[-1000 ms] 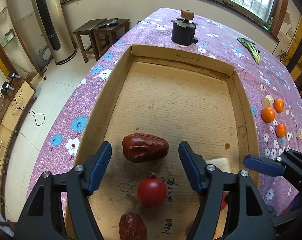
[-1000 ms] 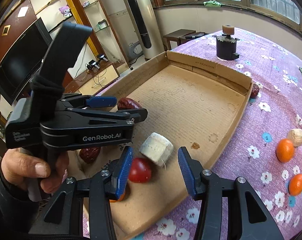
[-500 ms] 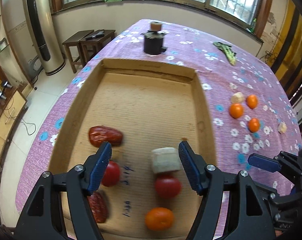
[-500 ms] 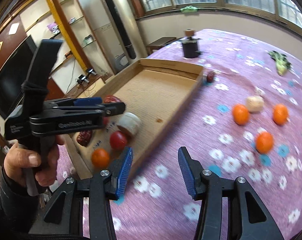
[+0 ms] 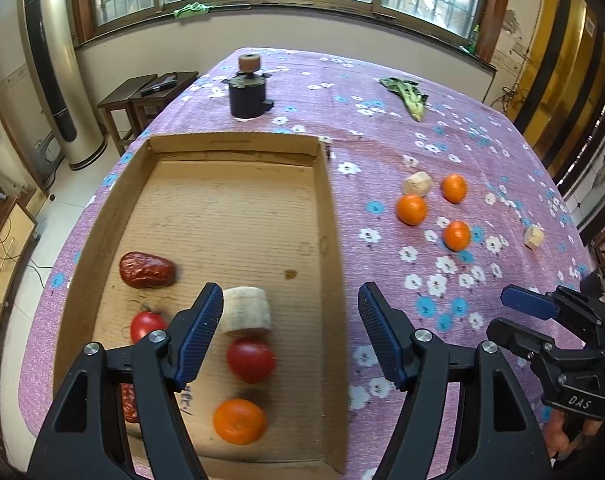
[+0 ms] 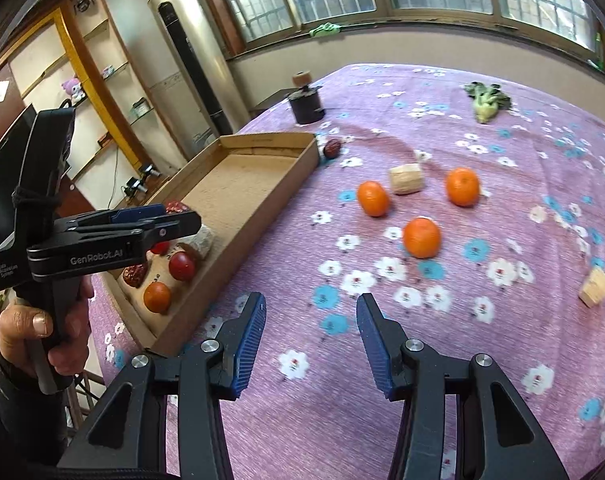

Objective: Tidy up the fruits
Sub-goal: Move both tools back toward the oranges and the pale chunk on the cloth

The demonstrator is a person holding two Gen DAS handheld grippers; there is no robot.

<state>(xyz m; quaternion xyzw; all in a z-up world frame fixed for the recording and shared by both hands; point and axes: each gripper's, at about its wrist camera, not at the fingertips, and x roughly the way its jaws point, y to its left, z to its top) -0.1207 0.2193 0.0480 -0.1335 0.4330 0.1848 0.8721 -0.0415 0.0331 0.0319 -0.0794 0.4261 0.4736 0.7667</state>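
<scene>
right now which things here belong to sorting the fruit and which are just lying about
Part of the job:
- shallow cardboard box
- round orange, red tomatoes, wrinkled red dates, pale chunk inside it
- three loose oranges on the purple floral cloth
- two pale chunks
- stray dark red date beside the box

Just lying about:
- black cylindrical holder
- green leafy vegetable

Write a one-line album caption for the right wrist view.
Open right gripper hovers over the tablecloth, facing three oranges; box at left.
</scene>
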